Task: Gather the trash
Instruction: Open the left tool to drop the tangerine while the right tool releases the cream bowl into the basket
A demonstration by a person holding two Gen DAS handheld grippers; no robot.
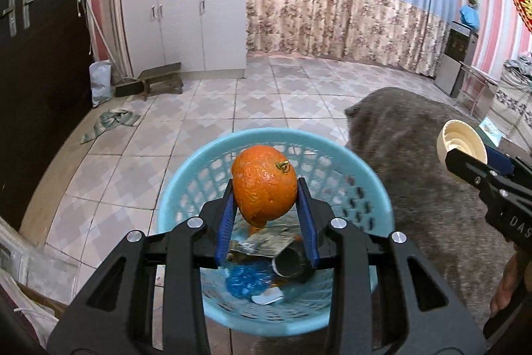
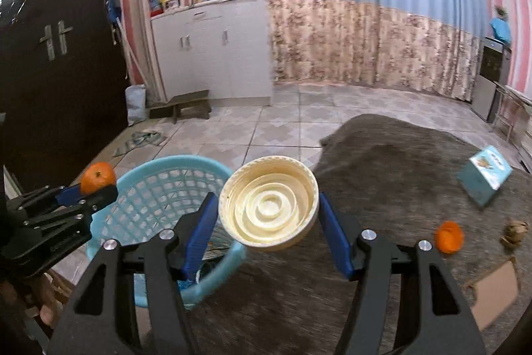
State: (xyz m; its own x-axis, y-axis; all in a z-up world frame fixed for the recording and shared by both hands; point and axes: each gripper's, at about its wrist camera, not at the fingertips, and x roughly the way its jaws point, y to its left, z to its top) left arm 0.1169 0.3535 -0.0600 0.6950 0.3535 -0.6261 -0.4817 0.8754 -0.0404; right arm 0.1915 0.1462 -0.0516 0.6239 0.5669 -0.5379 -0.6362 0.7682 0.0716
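Note:
My left gripper (image 1: 265,192) is shut on a piece of orange peel (image 1: 264,185), held right over the light blue basket (image 1: 186,188). Inside the basket lie crumpled paper, a dark can and blue plastic. My right gripper (image 2: 268,212) is shut on a cream plastic lid (image 2: 269,210) beside the basket (image 2: 156,182), over the edge of the grey rug (image 2: 382,162). In the right wrist view the left gripper (image 2: 96,185) with the orange peel (image 2: 98,177) shows at the left. The right gripper with the lid (image 1: 460,148) appears at the right of the left wrist view.
On the rug lie a small blue box (image 2: 485,175), another piece of orange peel (image 2: 449,237), a brown scrap (image 2: 515,232) and a cardboard piece (image 2: 495,295). A white cabinet (image 1: 186,19), a low wooden stool (image 1: 159,82) and a rag (image 1: 109,125) stand farther off on the tiled floor.

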